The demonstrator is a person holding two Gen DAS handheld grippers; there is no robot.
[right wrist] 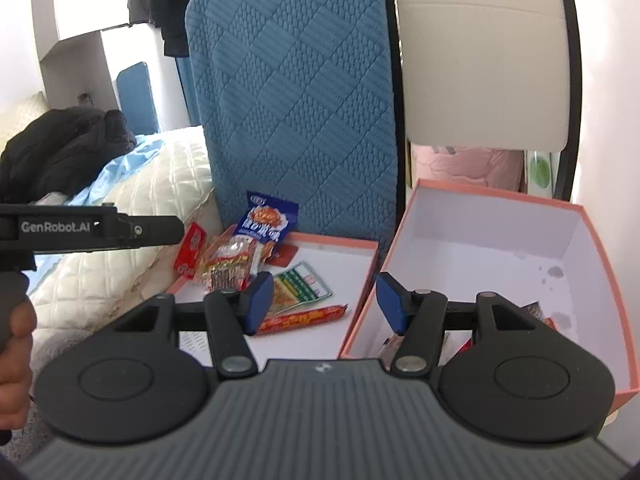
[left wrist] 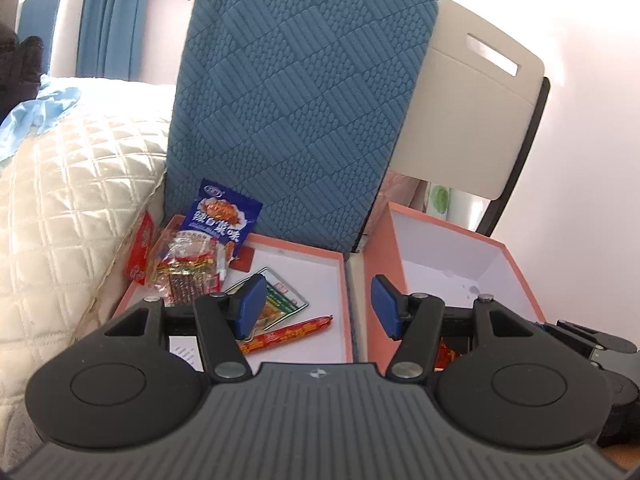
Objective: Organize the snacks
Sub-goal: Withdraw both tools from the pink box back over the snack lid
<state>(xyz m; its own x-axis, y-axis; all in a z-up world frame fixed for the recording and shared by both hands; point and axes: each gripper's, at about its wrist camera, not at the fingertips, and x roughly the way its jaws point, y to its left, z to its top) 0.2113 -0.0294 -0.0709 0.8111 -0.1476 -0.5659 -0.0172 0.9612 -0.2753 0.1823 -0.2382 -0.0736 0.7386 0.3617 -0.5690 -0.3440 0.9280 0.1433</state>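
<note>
Hovering wide open and empty: left gripper (left wrist: 319,305) over shallow tray (left wrist: 347,304) rim, right gripper (right wrist: 325,300) straddling gap beside deep box (right wrist: 362,320) edge, sausage stick (right wrist: 302,317) below.

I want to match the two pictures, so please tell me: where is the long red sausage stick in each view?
Left wrist view: the sausage stick lies in the shallow tray, lower centre, just right of the left gripper finger.
Right wrist view: the sausage stick lies lower centre, between the fingers of the right gripper.
Shared landmark: the blue cushion behind the tray.
</note>
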